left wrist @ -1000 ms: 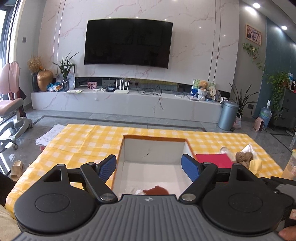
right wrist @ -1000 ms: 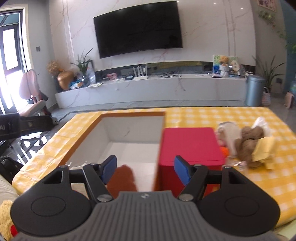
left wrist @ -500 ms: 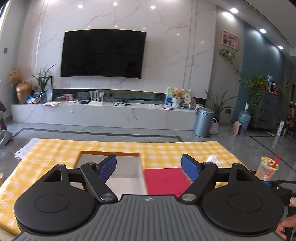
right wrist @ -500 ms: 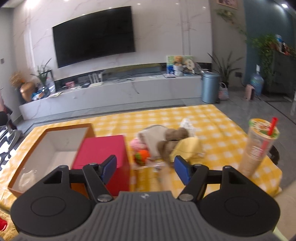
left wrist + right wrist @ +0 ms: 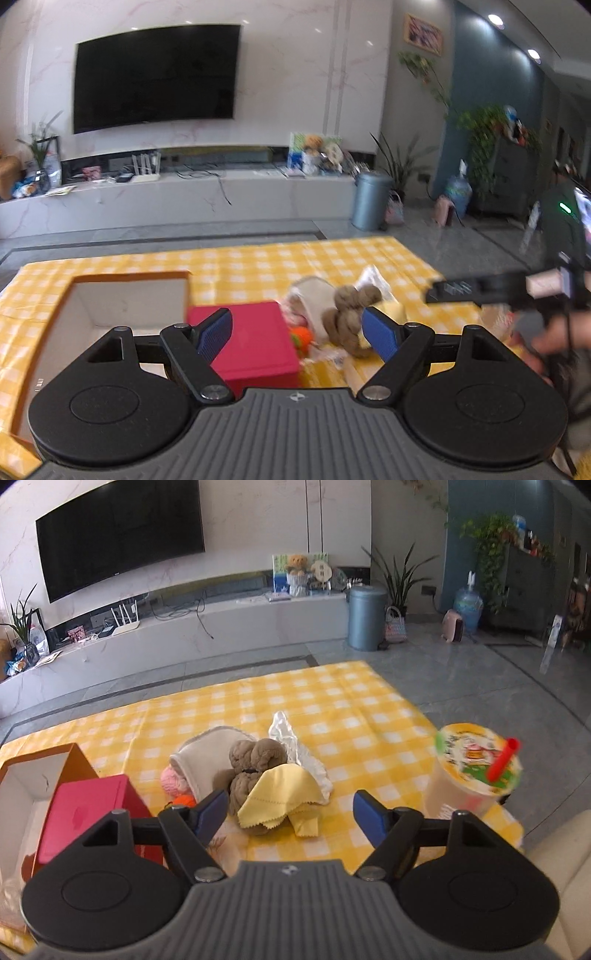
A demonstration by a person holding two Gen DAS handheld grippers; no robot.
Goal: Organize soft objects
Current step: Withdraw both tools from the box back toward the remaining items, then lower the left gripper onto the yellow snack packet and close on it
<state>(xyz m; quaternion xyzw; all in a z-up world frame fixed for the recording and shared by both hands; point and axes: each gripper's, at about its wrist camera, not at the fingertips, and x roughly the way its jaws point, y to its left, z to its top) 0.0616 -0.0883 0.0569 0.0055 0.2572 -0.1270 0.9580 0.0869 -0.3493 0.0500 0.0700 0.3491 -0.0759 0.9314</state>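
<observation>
A heap of soft things lies on the yellow checked cloth (image 5: 332,701): a brown plush (image 5: 255,757), a yellow cloth (image 5: 284,794), a white cloth (image 5: 207,753), a pink knitted piece (image 5: 171,781) and silky white fabric (image 5: 295,746). My right gripper (image 5: 291,814) hovers just short of the heap, its jaws opening, nothing between the pads. My left gripper (image 5: 297,332) is open and empty over the red box (image 5: 251,339), with the brown plush (image 5: 351,317) beyond its right finger. An open white box (image 5: 129,295) stands to the left.
A drink cup with a red straw (image 5: 472,771) stands at the table's right corner. A cream sofa edge (image 5: 554,849) is at the lower right. The right gripper (image 5: 443,287) and a hand (image 5: 554,339) cross the left wrist view's right side.
Both views have swung right, from the open white box over the red box to the heap of soft things. The right gripper's jaws stand a little wider.
</observation>
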